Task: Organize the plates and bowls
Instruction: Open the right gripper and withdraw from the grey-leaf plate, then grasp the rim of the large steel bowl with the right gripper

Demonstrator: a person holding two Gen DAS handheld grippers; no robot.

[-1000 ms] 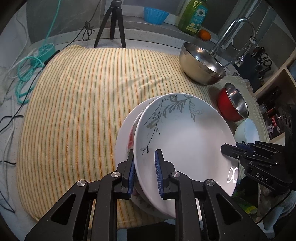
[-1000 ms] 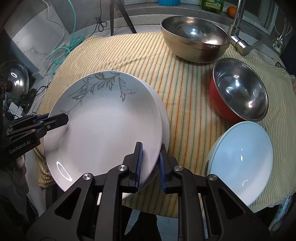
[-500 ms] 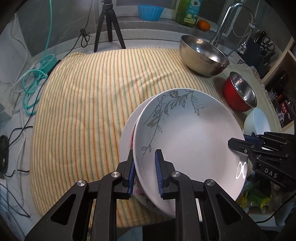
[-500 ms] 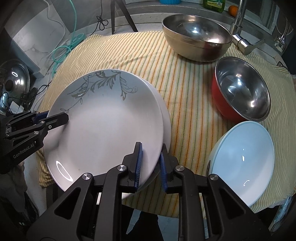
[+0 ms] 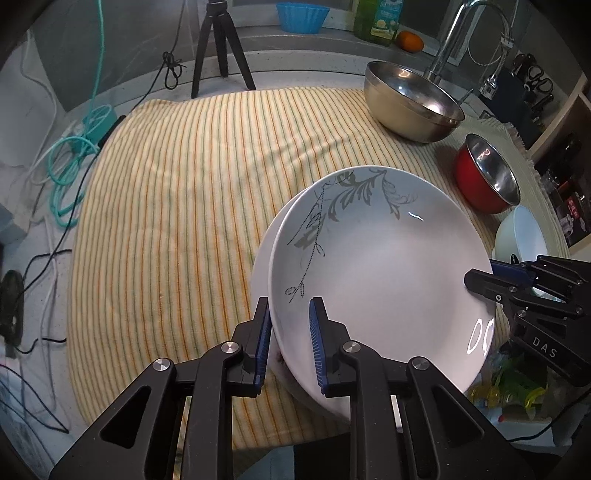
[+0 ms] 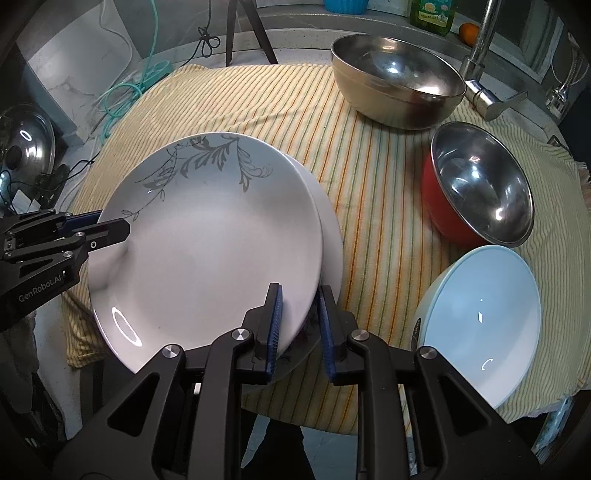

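Observation:
A stack of two white plates, the top plate (image 5: 376,266) with a grey leaf pattern, is held above the striped cloth (image 5: 177,206). My left gripper (image 5: 288,343) is shut on the stack's near rim. My right gripper (image 6: 299,325) is shut on the opposite rim of the same stack (image 6: 207,251). The lower plate (image 6: 330,236) peeks out beside the top one. Each gripper shows in the other's view, the right gripper at the right (image 5: 495,280) and the left gripper at the left (image 6: 103,229).
A large steel bowl (image 5: 410,101) stands at the back by the faucet (image 5: 454,33). A red bowl with steel inside (image 6: 480,188) and a pale blue bowl (image 6: 480,314) sit at the cloth's right. A tripod (image 5: 218,44) and teal cable (image 5: 70,166) lie beyond the cloth.
Both grippers have lifted the plate stack higher above the cloth, so the table looks farther away. The grips are unchanged.

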